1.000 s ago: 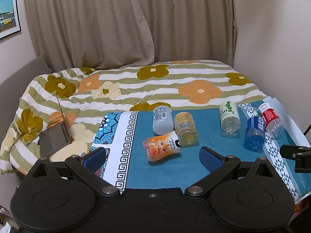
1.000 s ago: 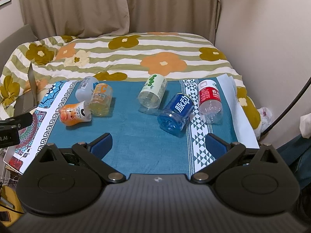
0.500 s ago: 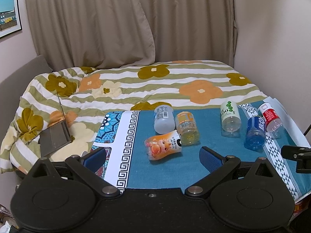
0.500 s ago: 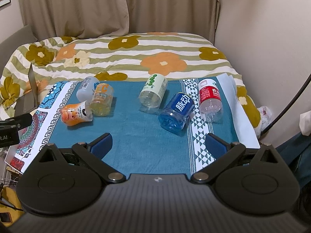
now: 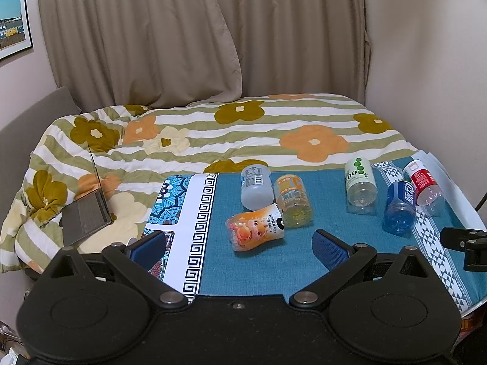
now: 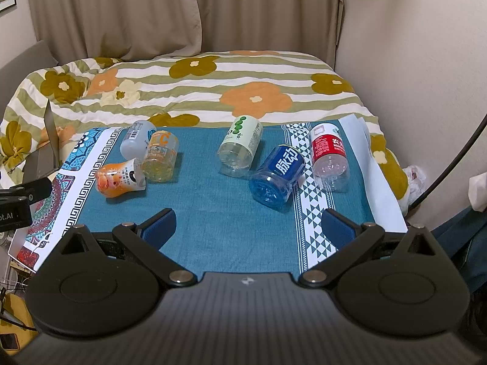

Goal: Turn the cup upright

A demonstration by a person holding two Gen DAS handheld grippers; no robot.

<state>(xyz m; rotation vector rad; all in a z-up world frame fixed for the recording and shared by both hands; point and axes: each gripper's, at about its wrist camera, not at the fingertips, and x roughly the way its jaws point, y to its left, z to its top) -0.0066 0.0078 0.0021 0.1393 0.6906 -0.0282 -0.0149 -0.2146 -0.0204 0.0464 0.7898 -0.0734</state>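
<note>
Several cut-bottle cups lie on their sides on a blue cloth (image 5: 274, 267) (image 6: 213, 213). An orange cartoon cup (image 5: 255, 231) (image 6: 120, 177), a yellow-orange cup (image 5: 293, 200) (image 6: 160, 155) and a white-grey cup (image 5: 255, 187) (image 6: 137, 138) are at the left. A green-dotted cup (image 5: 360, 185) (image 6: 242, 144), a blue cup (image 5: 400, 210) (image 6: 277, 175) and a red-labelled cup (image 5: 424, 187) (image 6: 328, 155) are at the right. My left gripper (image 5: 240, 248) is open and empty, just short of the orange cup. My right gripper (image 6: 248, 229) is open and empty, short of the blue cup.
The cloth lies on a bed with a flowered striped quilt (image 5: 243, 133). An open laptop (image 5: 88, 210) sits on the quilt at the left. Curtains (image 5: 213, 36) hang behind. A wall (image 6: 426, 60) is close on the right. The other gripper's body shows at each frame edge.
Both views have shifted slightly; the cups sit a little lower and rightward in the frames. No cup has moved on the cloth and both grippers stay open.
</note>
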